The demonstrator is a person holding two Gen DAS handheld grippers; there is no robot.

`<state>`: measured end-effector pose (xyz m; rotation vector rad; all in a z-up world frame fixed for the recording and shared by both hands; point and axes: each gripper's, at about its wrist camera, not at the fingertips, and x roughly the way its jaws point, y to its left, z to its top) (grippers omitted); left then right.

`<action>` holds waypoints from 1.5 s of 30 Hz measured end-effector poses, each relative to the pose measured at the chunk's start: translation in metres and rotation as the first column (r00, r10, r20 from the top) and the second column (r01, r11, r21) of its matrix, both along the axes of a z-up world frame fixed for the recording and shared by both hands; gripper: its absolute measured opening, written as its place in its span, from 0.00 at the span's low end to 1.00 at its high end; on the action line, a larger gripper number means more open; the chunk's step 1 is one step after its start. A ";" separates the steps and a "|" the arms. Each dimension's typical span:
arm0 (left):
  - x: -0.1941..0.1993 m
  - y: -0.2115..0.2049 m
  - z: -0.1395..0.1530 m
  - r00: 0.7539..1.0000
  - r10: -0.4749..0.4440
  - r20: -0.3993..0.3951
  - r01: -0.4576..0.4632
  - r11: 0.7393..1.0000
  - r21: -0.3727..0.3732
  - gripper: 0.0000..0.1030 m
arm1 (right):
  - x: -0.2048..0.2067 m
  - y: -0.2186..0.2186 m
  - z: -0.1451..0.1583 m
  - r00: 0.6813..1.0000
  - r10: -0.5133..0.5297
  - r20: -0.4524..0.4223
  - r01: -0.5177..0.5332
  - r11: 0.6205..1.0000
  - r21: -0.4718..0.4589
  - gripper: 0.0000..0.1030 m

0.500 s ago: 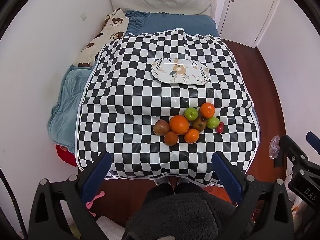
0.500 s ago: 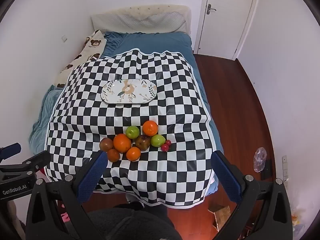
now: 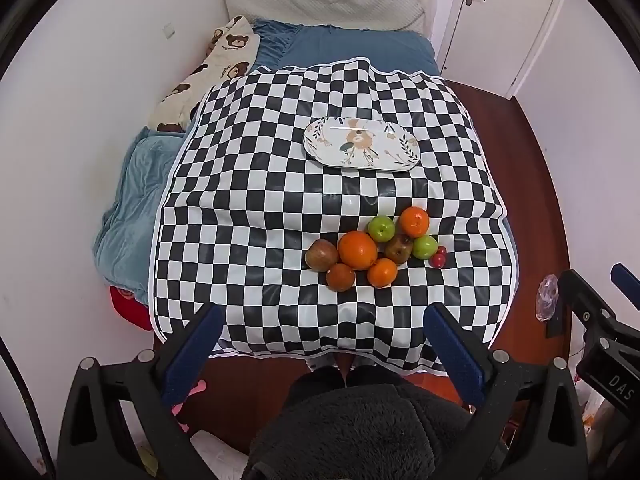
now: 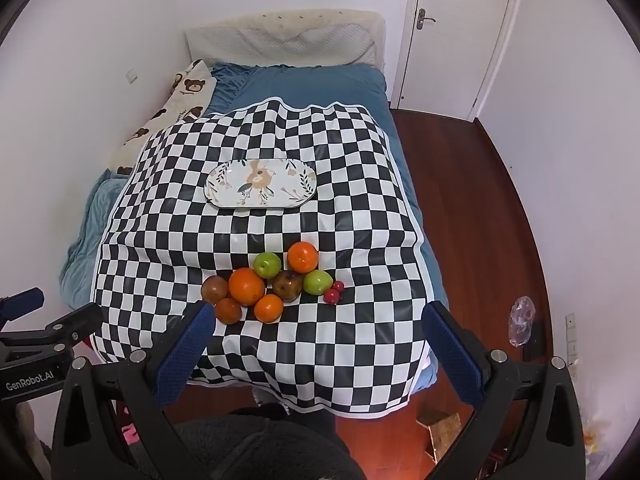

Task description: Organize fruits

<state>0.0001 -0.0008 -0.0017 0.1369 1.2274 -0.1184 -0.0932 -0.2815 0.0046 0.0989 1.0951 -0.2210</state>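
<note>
Fruits sit clustered on the checkered cloth near its front edge, plate bare beyond; left tool and right tool both hover wide open, empty — first pick pending, probably an outer orange.

Counted on the checkered cloth are four oranges, two green apples, two reddish-brown apples, two small red fruits and one oval plate.
</note>
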 end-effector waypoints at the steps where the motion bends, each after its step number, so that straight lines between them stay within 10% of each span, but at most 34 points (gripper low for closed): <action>1: 0.000 0.001 0.002 1.000 -0.003 -0.007 0.003 1.000 -0.002 1.00 | 0.000 0.000 0.000 1.000 0.000 0.000 0.000 1.000 0.000 1.00; 45: 0.000 0.001 0.002 1.000 -0.001 0.004 0.001 1.000 -0.013 1.00 | -0.002 -0.001 0.003 1.000 -0.001 0.007 0.001 1.000 0.003 1.00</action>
